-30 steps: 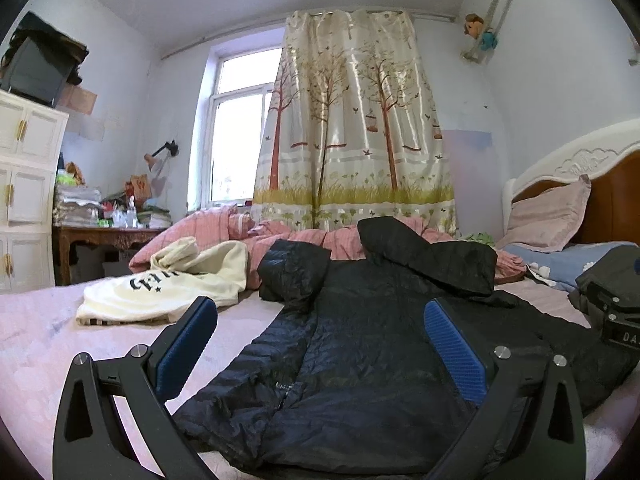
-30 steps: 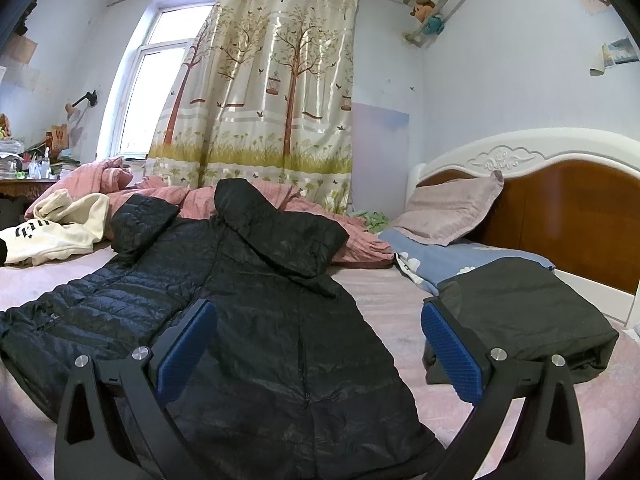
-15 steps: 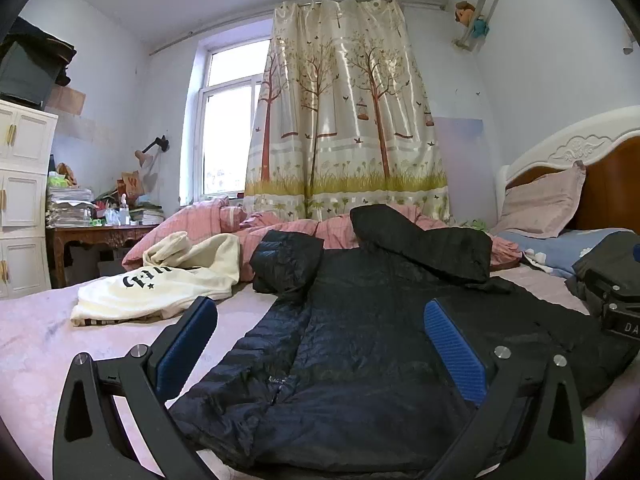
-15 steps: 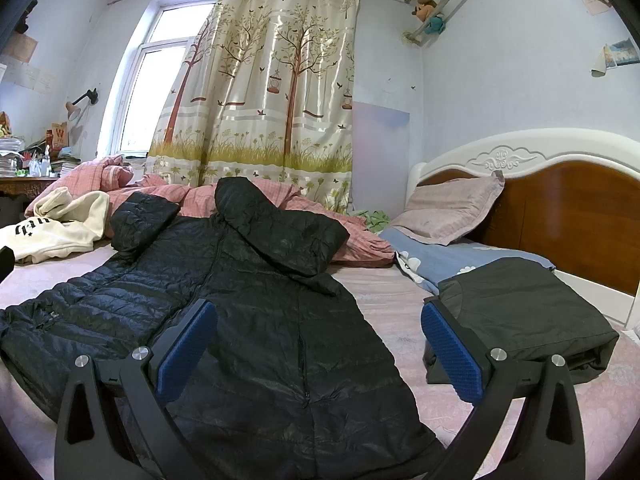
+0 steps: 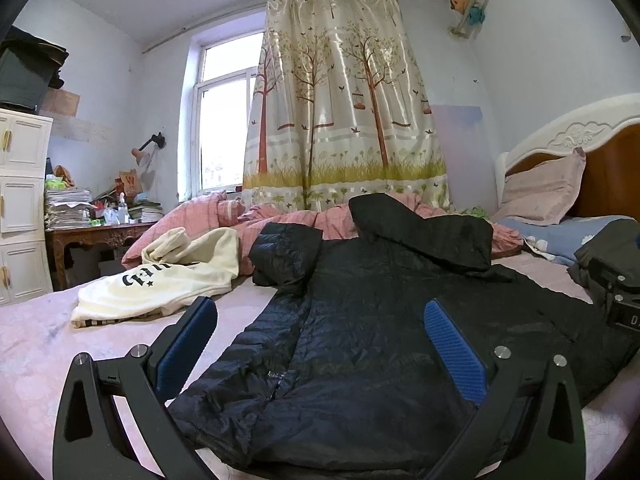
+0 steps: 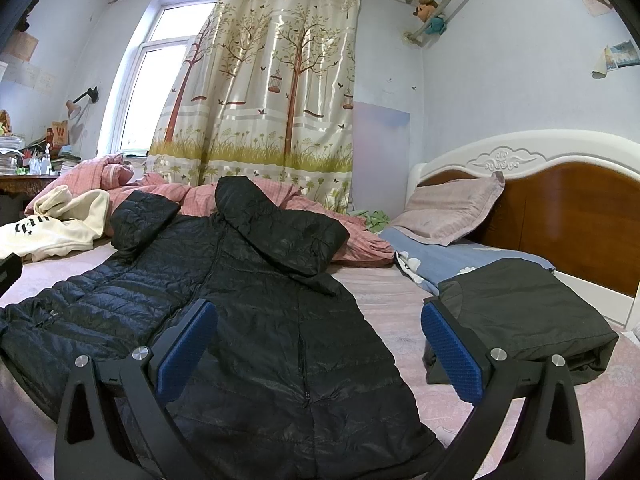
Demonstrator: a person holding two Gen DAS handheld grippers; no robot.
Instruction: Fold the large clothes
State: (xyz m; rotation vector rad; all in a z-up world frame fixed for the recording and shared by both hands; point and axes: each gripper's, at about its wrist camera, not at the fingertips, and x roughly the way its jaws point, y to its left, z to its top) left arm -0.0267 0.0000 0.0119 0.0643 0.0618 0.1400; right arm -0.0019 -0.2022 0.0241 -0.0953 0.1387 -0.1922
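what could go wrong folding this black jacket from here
The black puffer jacket looks slick and puffy, so the open right tongs or left tongs may lose their pinch. A wide fold could drag it onto the folded dark garment or cream sweatshirt. Its hood rests on the pink quilt and may snag.

Daylight reaches me through the window (image 5: 224, 132) at ten o'clock, blown out to white, with sheen streaking the curtain (image 5: 344, 100) at twelve. The room reads soft, bluish and evenly lit, shadows faint. Both fisheye views stay sharp at centre, bending walls and going black at the corners.
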